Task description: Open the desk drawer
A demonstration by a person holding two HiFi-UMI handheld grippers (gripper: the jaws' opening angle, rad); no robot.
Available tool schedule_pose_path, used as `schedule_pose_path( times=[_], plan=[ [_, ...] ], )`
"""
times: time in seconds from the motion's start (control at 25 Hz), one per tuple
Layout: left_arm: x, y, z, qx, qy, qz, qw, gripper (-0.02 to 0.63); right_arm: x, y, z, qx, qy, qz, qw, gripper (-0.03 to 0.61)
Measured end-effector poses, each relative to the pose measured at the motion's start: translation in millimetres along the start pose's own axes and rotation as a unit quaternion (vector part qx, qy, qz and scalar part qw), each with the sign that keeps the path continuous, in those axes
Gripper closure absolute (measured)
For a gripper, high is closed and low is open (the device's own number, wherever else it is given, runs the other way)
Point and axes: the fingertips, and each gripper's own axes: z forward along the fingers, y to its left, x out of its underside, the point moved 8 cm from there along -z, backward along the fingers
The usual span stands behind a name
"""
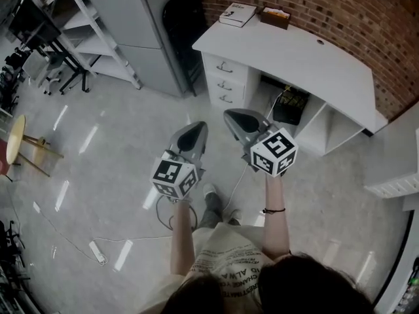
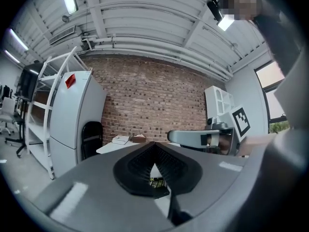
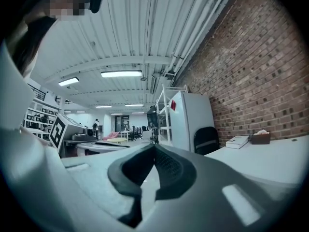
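Note:
A white desk [image 1: 308,57] stands against the brick wall, with a stack of three drawers [image 1: 224,84] at its left end, all closed. In the head view both grippers hang in the air over the floor, well short of the desk. My left gripper [image 1: 197,127] is shut and holds nothing; its tips point toward the drawers. My right gripper [image 1: 230,115] is shut too, a little nearer the desk. In the left gripper view the jaws [image 2: 154,145] meet, with the desk [image 2: 110,148] far behind. In the right gripper view the jaws [image 3: 154,147] meet beside the desk top [image 3: 270,161].
A book [image 1: 237,14] and a brown box [image 1: 275,17] lie on the desk's far end. A black chair [image 1: 185,21] and a grey cabinet [image 1: 147,25] stand left of the desk. A black box with cables [image 1: 291,105] sits under it. A power strip [image 1: 98,252] lies on the floor.

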Motion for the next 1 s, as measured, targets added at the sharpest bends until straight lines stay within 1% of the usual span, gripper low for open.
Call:
schedule_pose_path(
  times=[0.12, 0.28, 0.64, 0.76, 1.0],
  plan=[
    [6.3, 19.2, 11.6, -0.005, 0.001, -0.012, 0.9999, 0.614, 8.3, -9.8, 18.5, 0.000, 0.011, 0.005, 1.000, 0.575],
    [15.3, 41.0, 34.9, 0.000, 0.013, -0.019, 0.9997, 0.614, 16.3, -29.9, 42.5, 0.005, 0.020, 0.012, 1.000, 0.575],
    [8.6, 108.9, 84.5, 0.011, 0.033, -0.010, 0.9993, 0.614, 20.2, -76.9, 106.8, 0.008, 0.027, 0.033, 0.999, 0.575],
    [10.1, 128.9, 93.8, 0.013, 0.036, -0.010, 0.9992, 0.614, 22.0, -86.1, 127.3, 0.007, 0.025, 0.040, 0.999, 0.575],
    [9.7, 165.7, 107.4, 0.025, 0.041, -0.005, 0.9989, 0.614, 21.8, -97.8, 168.4, 0.009, 0.024, 0.038, 0.999, 0.575]
  ],
)
